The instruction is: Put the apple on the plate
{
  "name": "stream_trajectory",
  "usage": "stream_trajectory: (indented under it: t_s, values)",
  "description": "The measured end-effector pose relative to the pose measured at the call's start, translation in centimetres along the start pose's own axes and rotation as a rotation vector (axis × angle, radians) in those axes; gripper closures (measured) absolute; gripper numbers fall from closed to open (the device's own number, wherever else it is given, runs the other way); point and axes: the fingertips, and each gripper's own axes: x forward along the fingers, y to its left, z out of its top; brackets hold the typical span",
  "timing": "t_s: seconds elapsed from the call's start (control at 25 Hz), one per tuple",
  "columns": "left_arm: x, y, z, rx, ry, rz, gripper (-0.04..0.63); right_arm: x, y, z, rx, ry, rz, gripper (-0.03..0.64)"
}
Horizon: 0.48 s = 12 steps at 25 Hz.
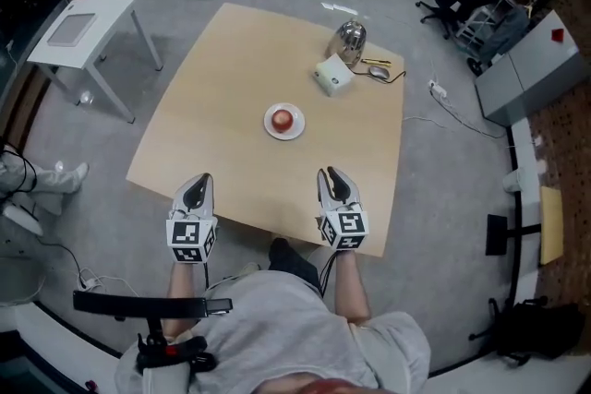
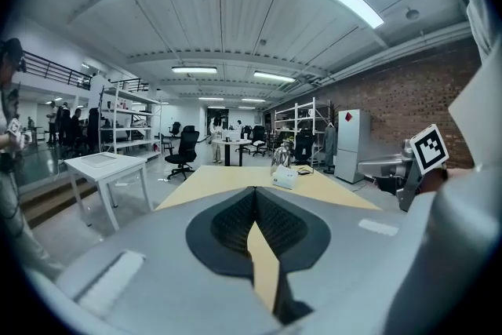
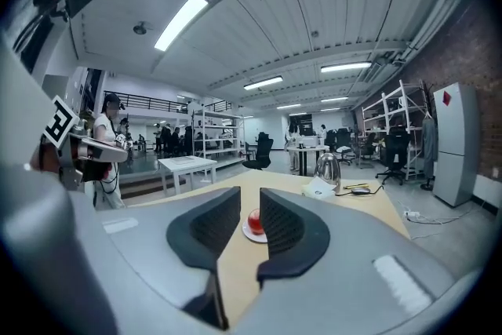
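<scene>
left gripper [image 1: 197, 189]: clenched tip to tip, empty, touching nothing. right gripper [image 1: 334, 183]: released to a narrow gap, empty as well, with only the far-off apple [image 1: 284, 117] showing through that gap in the right gripper view. both held over the edge of the bench [image 1: 231, 69] nearest the person, well short of the plate [image 1: 272, 130], one to each side of it. both pointed toward the plate and tipped slightly down, with marker cubes toward the person's body. apple: red, resting on the white plate, about mid-bench. beyond the plate, on the right gripper's side: a white box [image 1: 333, 75], and just behind that a shiny metal kettle [image 1: 349, 41].
</scene>
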Motion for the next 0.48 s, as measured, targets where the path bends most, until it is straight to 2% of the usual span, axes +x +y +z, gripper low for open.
stream_trajectory:
  t_s: [0.48]
  values:
    - [0.9, -1.2, 0.3, 0.033, -0.036, -0.073, 0.577, -4.2, 0.0, -0.1, 0.029, -0.049, -0.086, 0.572]
